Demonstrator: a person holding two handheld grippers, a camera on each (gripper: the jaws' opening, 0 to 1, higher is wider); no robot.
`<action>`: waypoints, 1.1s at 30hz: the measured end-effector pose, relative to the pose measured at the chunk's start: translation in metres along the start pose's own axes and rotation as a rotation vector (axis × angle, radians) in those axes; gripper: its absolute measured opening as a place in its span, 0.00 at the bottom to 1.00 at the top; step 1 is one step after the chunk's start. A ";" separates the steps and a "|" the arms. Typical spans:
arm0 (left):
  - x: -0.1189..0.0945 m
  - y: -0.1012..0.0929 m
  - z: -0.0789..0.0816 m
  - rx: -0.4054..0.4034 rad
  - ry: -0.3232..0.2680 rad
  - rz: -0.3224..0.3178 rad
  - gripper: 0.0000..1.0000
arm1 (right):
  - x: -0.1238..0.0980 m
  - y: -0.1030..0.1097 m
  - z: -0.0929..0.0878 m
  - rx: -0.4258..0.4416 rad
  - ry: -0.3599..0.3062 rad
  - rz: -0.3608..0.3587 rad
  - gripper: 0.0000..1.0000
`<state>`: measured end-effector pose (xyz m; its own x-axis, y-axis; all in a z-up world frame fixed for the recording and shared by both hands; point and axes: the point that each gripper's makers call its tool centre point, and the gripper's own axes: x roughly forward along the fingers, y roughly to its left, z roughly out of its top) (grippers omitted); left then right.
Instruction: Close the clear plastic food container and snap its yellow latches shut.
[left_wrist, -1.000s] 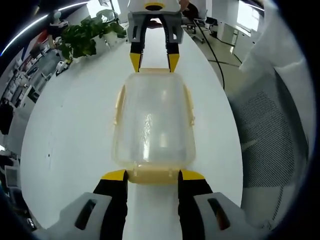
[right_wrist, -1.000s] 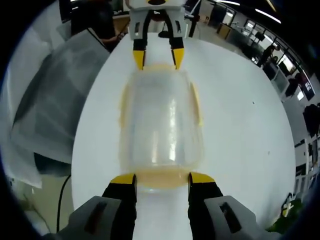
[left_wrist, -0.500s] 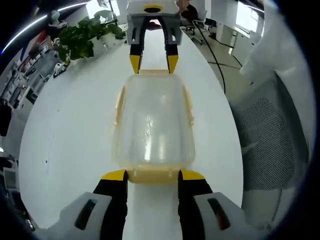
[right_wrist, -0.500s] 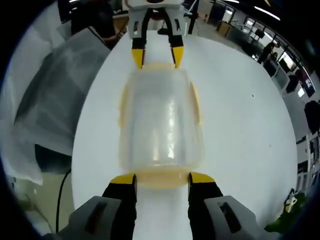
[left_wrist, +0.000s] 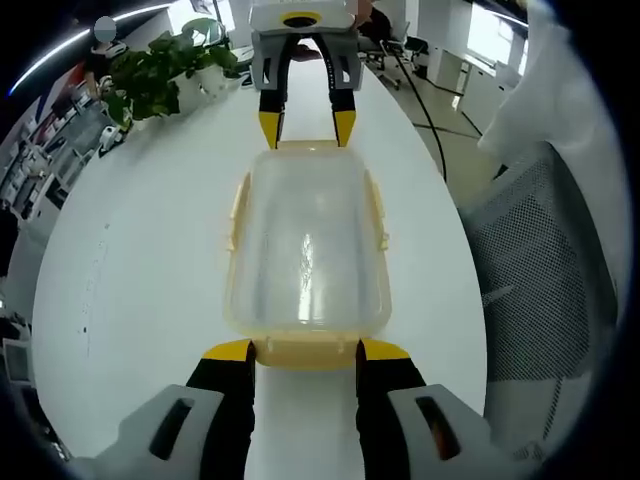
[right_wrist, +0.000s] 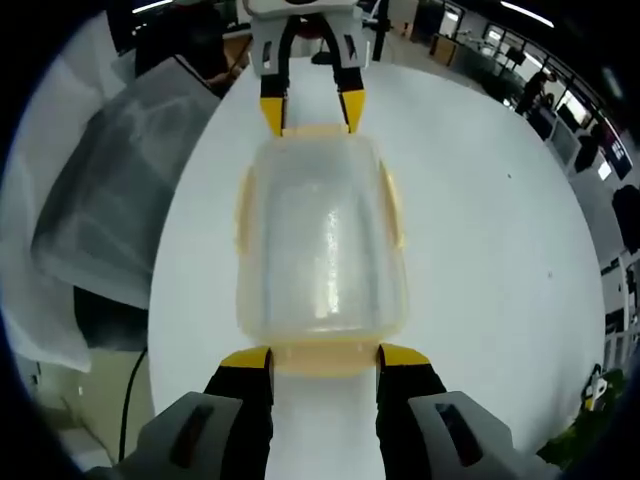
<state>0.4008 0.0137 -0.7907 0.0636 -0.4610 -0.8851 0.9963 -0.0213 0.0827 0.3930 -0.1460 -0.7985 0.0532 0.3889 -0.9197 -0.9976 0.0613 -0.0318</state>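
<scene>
Clear container (left_wrist: 305, 255) with yellow latches (left_wrist: 305, 352) on white table (left_wrist: 140, 260)

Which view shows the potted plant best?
The left gripper view: the potted plant stands whole on the white table, beyond the food container. The right gripper view catches just some green leaves at its lower right edge.

Clear food container (right_wrist: 322, 240) on a white table (right_wrist: 480, 230), lid on, a right gripper (right_wrist: 324, 357) and left gripper (right_wrist: 311, 110) bracketing its two ends
</scene>
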 end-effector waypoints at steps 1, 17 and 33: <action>0.000 0.000 0.000 -0.001 -0.002 -0.002 0.38 | 0.000 0.000 0.000 0.001 -0.001 0.003 0.38; 0.004 0.001 -0.003 -0.019 -0.011 -0.045 0.38 | 0.002 0.000 0.000 0.021 0.002 0.045 0.38; 0.005 -0.003 -0.011 -0.021 -0.025 -0.051 0.44 | 0.001 -0.001 -0.003 0.031 0.006 0.021 0.46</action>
<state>0.3987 0.0212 -0.8000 0.0115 -0.4817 -0.8763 0.9992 -0.0269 0.0279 0.3935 -0.1481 -0.8009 0.0319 0.3853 -0.9222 -0.9967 0.0814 -0.0005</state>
